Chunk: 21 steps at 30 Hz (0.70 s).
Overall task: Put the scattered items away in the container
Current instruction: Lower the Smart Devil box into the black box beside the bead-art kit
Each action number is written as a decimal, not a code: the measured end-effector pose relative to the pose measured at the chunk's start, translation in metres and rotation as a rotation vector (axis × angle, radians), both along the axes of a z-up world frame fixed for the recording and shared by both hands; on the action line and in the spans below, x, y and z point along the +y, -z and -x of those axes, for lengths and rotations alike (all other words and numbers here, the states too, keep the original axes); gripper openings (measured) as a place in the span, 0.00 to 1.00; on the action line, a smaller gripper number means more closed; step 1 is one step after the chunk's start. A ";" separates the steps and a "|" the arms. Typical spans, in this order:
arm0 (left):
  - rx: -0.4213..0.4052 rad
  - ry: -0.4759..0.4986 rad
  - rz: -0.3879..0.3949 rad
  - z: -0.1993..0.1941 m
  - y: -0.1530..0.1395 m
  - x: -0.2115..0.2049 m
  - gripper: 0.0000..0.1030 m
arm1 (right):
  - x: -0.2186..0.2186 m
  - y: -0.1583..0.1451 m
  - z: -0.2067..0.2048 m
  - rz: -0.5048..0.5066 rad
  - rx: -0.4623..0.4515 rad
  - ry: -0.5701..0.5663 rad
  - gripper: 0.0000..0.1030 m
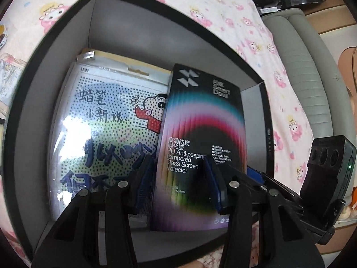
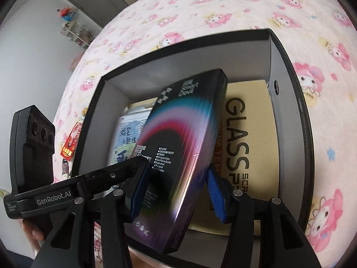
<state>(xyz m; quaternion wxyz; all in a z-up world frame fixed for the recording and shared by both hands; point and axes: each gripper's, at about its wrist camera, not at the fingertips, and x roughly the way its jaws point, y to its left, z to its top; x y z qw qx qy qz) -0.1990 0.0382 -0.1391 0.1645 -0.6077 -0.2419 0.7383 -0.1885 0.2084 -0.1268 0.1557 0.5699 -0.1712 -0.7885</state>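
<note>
A black screen protector box (image 1: 200, 122) (image 2: 178, 134) with rainbow arcs hangs tilted over the open black container (image 1: 133, 35) (image 2: 178, 64), its lower end inside. My left gripper (image 1: 178, 181) is shut on the box's lower part, one blue pad at its left edge and the other on its face. My right gripper (image 2: 176, 192) is also shut on the box, a pad on each side. On the container's grey floor lie a cartoon packet (image 1: 107, 116) (image 2: 127, 134) and a beige box (image 2: 256, 116) printed GLASS.
The container rests on a pink cartoon-print sheet (image 2: 200, 6). A red packet (image 2: 71, 143) and a clear packet (image 1: 9, 76) lie on the sheet to the container's left. A grey padded bed edge (image 1: 301, 67) runs along the right. A hand (image 2: 33, 230) holds the left tool.
</note>
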 end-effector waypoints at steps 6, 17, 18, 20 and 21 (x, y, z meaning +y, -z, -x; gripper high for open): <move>-0.028 0.011 0.008 0.002 0.011 0.003 0.42 | 0.003 0.019 0.004 -0.002 -0.082 0.024 0.47; 0.013 0.009 0.001 0.005 -0.003 0.002 0.41 | 0.004 0.018 0.001 -0.005 -0.078 0.040 0.47; 0.023 -0.003 -0.016 0.006 -0.006 -0.002 0.41 | 0.006 0.014 0.000 -0.002 -0.055 0.047 0.47; 0.040 -0.037 0.003 0.008 -0.012 -0.008 0.41 | 0.010 0.005 -0.002 -0.009 -0.010 0.068 0.47; 0.042 -0.037 0.032 0.009 -0.012 -0.008 0.41 | 0.010 0.002 -0.003 -0.018 0.006 0.075 0.47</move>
